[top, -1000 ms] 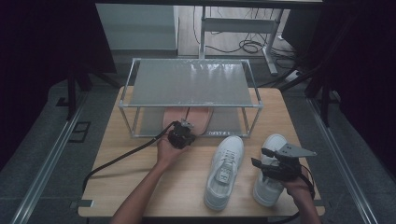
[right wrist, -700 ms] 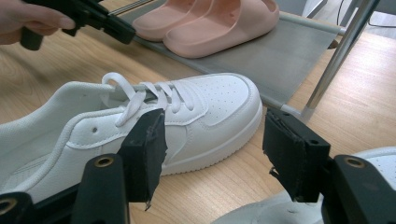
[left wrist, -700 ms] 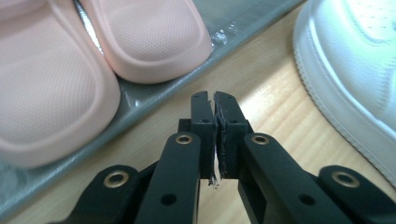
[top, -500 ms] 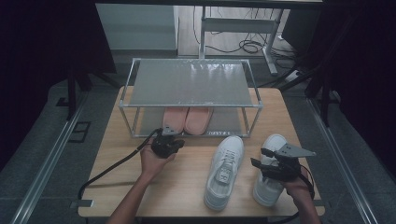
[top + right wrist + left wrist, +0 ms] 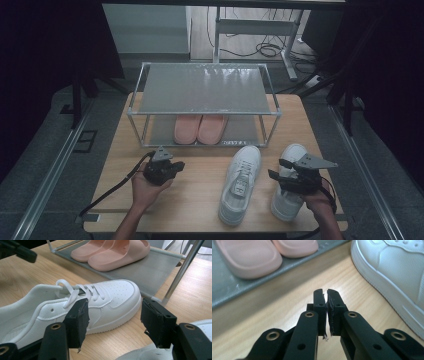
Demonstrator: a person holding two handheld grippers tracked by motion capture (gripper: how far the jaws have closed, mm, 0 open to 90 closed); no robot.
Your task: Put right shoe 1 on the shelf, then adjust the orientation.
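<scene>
1. nearest to me, at the front edge of the wooden table (image 5: 200, 200), my two hands come in from below, each holding a gripper.
2. my left gripper (image 5: 176, 166) sits over bare wood at the left, its jaws pressed almost together with only a thin slit between them and nothing in it; in the left gripper view (image 5: 326, 296) the jaws have just been opening a touch.
3. my right gripper (image 5: 275, 169) is at the right, jaws spread wide and empty, hovering over the right white sneaker (image 5: 287, 192) that stands toe away from me.
4. in the right gripper view (image 5: 113, 322) the spread jaws frame the toe of the left white sneaker (image 5: 75, 307), which they do not touch.
5. that left white sneaker (image 5: 241, 184) lies in the middle of the table, just beside its partner, laces up, toe pointing at the rack.
6. farther off, a metal shoe rack (image 5: 205, 95) with a grey top shelf stands at the back of the table.
7. on its lower shelf a pair of pink slippers (image 5: 200, 128) sits side by side, touching, toes toward me.
8. beyond the table there is a dim floor with cables (image 5: 265, 49).
</scene>
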